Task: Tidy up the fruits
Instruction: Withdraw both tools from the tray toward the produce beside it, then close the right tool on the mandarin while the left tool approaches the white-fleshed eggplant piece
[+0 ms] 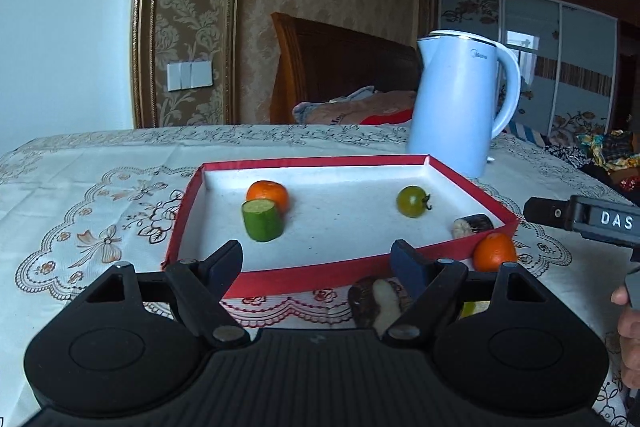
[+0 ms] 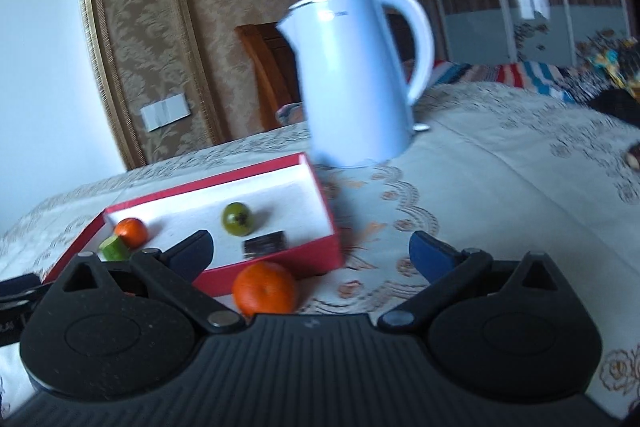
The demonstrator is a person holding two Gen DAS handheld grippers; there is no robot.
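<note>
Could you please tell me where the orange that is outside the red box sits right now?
The orange lies on the tablecloth against the red box's near outer wall, by its right corner, just ahead of the open right gripper.

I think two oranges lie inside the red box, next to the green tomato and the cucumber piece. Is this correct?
Not quite. Only one orange is inside the red box; the second orange lies outside on the tablecloth, against the box's near corner. The left wrist view shows this. The rest holds.
</note>
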